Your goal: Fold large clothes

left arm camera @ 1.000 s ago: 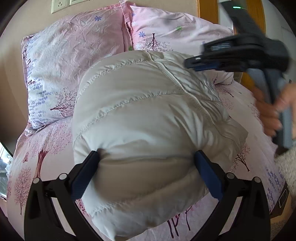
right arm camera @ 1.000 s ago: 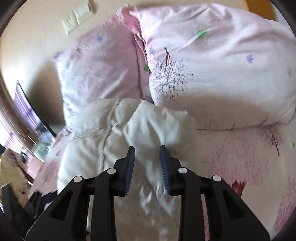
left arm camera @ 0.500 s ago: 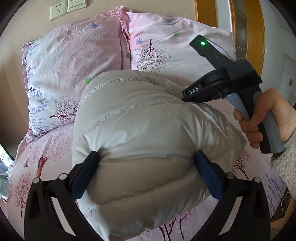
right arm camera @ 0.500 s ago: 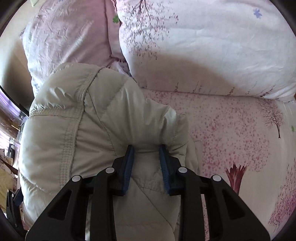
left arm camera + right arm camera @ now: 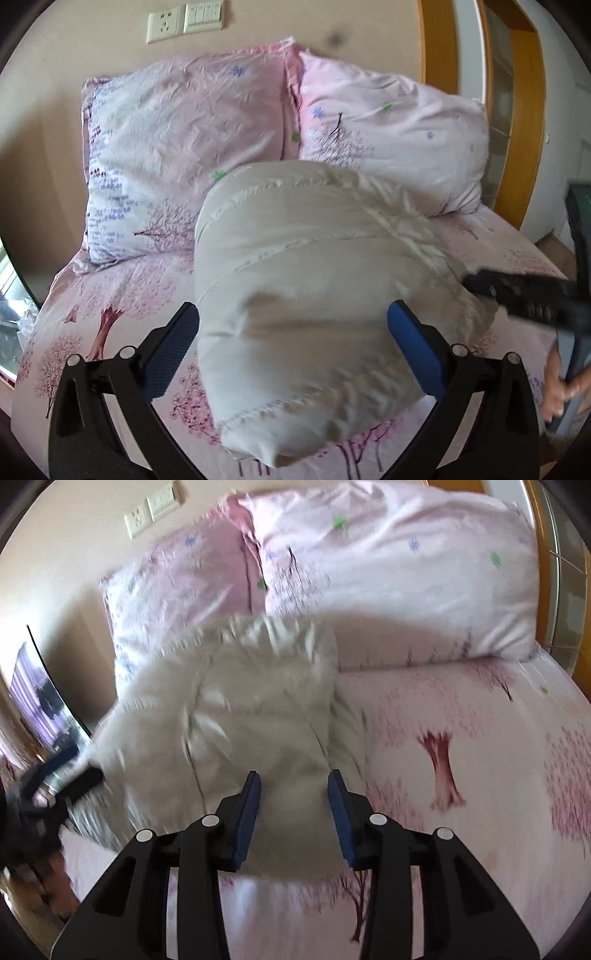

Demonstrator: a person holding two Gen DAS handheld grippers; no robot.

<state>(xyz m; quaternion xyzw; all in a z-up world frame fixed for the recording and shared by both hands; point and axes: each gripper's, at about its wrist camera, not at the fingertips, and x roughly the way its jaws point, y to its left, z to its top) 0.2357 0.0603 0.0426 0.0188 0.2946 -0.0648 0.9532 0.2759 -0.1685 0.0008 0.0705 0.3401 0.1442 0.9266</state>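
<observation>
A cream quilted down jacket (image 5: 303, 280) lies folded into a thick bundle on the pink bed sheet (image 5: 110, 302). My left gripper (image 5: 291, 332) spans the bundle's near end with its blue pads pressed into both sides. In the right wrist view the jacket (image 5: 240, 716) sits just ahead of my right gripper (image 5: 295, 801). Its jaws are opening; soft fabric lies between the pads, which no longer pinch it. In the left wrist view the right gripper (image 5: 476, 284) shows as a black blur against the bundle's right side, with a hand (image 5: 561, 384) on its grip.
Two pink flowered pillows (image 5: 177, 155) (image 5: 391, 144) lean against the wall behind the jacket. Wall sockets (image 5: 184, 22) sit above them. A wooden door frame (image 5: 436, 55) stands at the right. Bare sheet (image 5: 461, 738) stretches right of the jacket.
The right gripper has pulled back and down to the bundle's right side, and its jaws have spread off the fold they pinched. The left gripper has risen slightly, still around the bundle.
</observation>
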